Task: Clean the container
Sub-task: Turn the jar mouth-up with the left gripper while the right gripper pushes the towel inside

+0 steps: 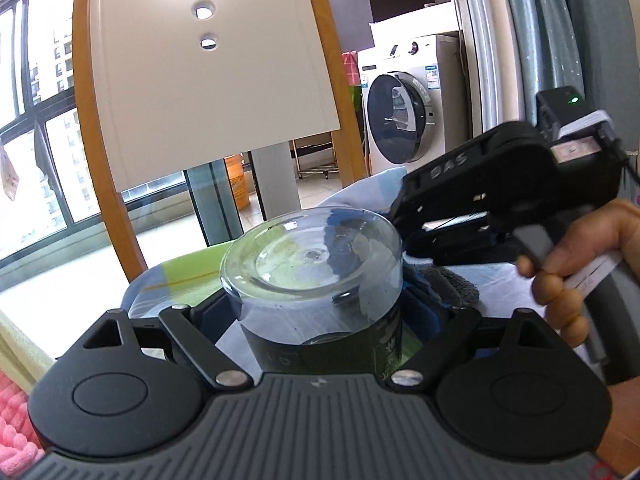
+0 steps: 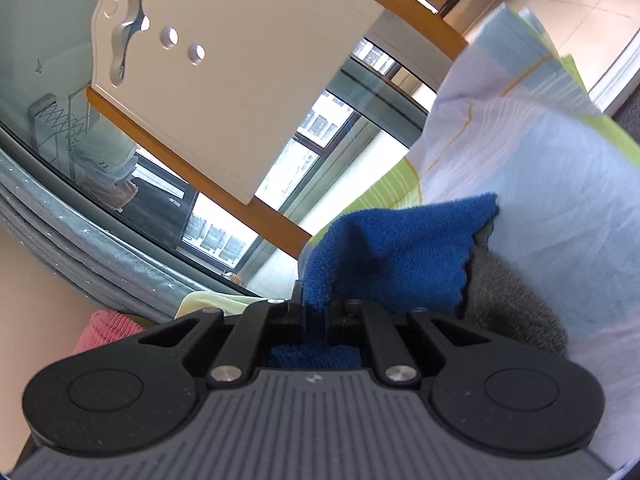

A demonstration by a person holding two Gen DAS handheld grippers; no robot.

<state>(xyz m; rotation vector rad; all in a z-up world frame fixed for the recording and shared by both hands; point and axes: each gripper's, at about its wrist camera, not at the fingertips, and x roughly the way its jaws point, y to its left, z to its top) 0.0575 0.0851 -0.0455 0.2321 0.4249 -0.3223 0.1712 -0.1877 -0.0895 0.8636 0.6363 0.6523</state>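
Left wrist view: left gripper (image 1: 320,312) has its jaws clamped on the glass container (image 1: 312,264), held base-forward above the cloth-covered table (image 1: 496,280); right gripper (image 1: 404,236) sits beside the container's right wall. Right wrist view: right gripper (image 2: 316,304) jaws pinched together on the blue cloth (image 2: 396,248). Wiping step in hand, though contact is probably hidden; next move calls for pressing cloth to glass.
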